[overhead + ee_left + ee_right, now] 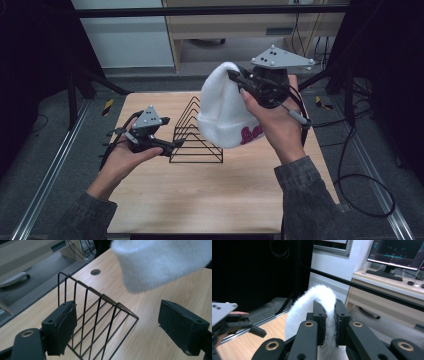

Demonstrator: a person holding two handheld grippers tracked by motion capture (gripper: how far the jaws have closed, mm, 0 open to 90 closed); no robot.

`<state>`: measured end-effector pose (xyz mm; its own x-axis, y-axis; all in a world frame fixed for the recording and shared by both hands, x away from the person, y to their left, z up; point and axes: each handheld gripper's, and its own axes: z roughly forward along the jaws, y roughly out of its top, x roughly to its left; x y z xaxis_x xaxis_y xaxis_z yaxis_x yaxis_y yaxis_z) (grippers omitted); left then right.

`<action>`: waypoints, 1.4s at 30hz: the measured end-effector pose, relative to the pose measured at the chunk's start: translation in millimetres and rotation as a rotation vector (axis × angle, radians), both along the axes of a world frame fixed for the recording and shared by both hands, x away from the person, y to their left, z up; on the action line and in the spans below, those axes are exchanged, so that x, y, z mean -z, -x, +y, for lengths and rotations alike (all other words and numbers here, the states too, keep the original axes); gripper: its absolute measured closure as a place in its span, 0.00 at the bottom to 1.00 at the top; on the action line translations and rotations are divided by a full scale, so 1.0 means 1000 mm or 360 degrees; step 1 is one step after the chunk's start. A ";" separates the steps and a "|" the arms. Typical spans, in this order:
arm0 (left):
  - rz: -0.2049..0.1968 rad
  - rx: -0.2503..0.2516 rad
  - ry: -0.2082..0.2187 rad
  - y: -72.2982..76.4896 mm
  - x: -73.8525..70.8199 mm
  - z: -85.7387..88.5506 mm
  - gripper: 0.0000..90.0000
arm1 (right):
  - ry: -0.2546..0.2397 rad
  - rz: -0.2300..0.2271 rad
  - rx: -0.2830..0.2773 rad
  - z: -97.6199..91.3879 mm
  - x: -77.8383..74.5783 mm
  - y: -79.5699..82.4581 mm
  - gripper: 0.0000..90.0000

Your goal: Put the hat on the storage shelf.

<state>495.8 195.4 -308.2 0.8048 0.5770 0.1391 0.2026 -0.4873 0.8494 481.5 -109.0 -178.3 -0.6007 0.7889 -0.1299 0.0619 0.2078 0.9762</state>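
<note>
Lifting white beanie [225, 107] w/ right gripper [239, 81], jaws clamped on its top. Left gripper [167, 146] jaws apart, empty, by wire rack [196, 135]. Next, probably: lower the hat onto the rack.

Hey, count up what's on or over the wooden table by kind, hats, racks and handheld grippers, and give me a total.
White fuzzy knit hat with pink lettering: 1
Black wire rack with triangular dividers: 1
Handheld two-jaw grippers: 2, the left gripper open by the rack, the right gripper shut on the hat
Total: 4
</note>
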 end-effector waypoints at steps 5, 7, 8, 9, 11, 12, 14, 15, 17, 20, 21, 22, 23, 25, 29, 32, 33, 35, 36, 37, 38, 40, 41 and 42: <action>0.0074 0.0017 0.0052 -0.008 -0.002 -0.003 0.20 | 0.0052 -0.0027 0.0029 0.009 -0.002 -0.007 0.92; 0.0081 0.0017 0.0065 -0.010 -0.002 -0.003 0.21 | 0.0056 -0.0029 0.0028 0.012 -0.001 -0.009 0.92; 0.0088 0.0023 0.0095 -0.012 -0.002 -0.001 0.21 | 0.0062 -0.0027 0.0024 0.017 -0.001 -0.011 0.92; 0.0088 0.0023 0.0095 -0.012 -0.002 -0.001 0.22 | 0.0062 -0.0027 0.0024 0.017 -0.001 -0.011 0.92; 0.0086 0.0036 0.0142 -0.014 -0.003 0.000 0.23 | 0.0058 -0.0029 0.0008 0.024 -0.003 -0.014 0.92; 0.0086 0.0036 0.0142 -0.014 -0.003 0.000 0.23 | 0.0058 -0.0029 0.0008 0.024 -0.003 -0.014 0.92; 0.0092 0.0057 0.0160 -0.015 -0.003 0.000 0.23 | 0.0052 -0.0028 -0.0006 0.029 -0.004 -0.015 0.92; 0.0094 0.0052 0.0180 -0.017 -0.003 -0.001 0.23 | 0.0049 -0.0029 -0.0011 0.034 -0.006 -0.018 0.92; 0.0085 0.0041 0.0194 -0.018 -0.004 -0.002 0.23 | 0.0042 -0.0027 -0.0016 0.036 -0.006 -0.018 0.92; 0.0068 0.0013 0.0205 -0.023 -0.005 -0.001 0.21 | 0.0017 -0.0036 -0.0042 0.044 -0.012 -0.020 0.92; 0.0063 -0.0004 0.0200 -0.027 -0.006 -0.001 0.21 | 0.0009 -0.0037 -0.0054 0.046 -0.013 -0.020 0.92; 0.0068 -0.0010 0.0193 -0.029 -0.006 0.000 0.21 | 0.0002 -0.0035 -0.0064 0.048 -0.014 -0.020 0.92; 0.0068 -0.0010 0.0193 -0.029 -0.006 0.000 0.21 | -0.0002 -0.0035 -0.0076 0.050 -0.014 -0.021 0.92; 0.0097 0.0014 0.0175 -0.034 -0.005 0.001 0.23 | -0.0016 -0.0025 -0.0098 0.054 -0.014 -0.020 0.92; 0.0158 0.0060 0.0202 -0.039 -0.004 0.002 0.42 | -0.0013 -0.0032 -0.0133 0.061 -0.015 -0.018 0.92; 0.0126 0.0072 0.0157 -0.038 -0.005 0.002 0.62 | -0.0004 -0.0036 -0.0139 0.062 -0.015 -0.018 0.92; 0.0127 0.0069 0.0161 -0.038 -0.006 0.002 0.72 | -0.0001 -0.0032 -0.0134 0.062 -0.014 -0.018 0.92; 0.0105 0.0051 0.0149 -0.036 -0.008 0.003 0.82 | 0.0012 -0.0032 -0.0119 0.060 -0.013 -0.019 0.92; 0.0084 0.0032 0.0145 -0.034 -0.009 0.003 0.82 | 0.0017 -0.0032 -0.0108 0.057 -0.013 -0.021 0.92; 0.0049 -0.0011 0.0138 -0.033 -0.012 0.006 0.83 | 0.0018 -0.0024 -0.0081 0.051 -0.011 -0.024 0.92; 0.0049 -0.0011 0.0138 -0.033 -0.012 0.006 0.83 | 0.0018 -0.0024 -0.0081 0.051 -0.011 -0.024 0.92; 0.0006 -0.0085 0.0150 -0.032 -0.016 0.012 0.84 | 0.0031 -0.0001 -0.0034 0.043 -0.007 -0.031 0.92; 0.0002 -0.0104 0.0167 -0.033 -0.016 0.014 0.84 | 0.0032 0.0004 -0.0023 0.042 -0.005 -0.033 0.92; -0.0007 -0.0119 0.0169 -0.033 -0.017 0.015 0.84 | 0.0037 0.0014 -0.0012 0.040 -0.003 -0.036 0.92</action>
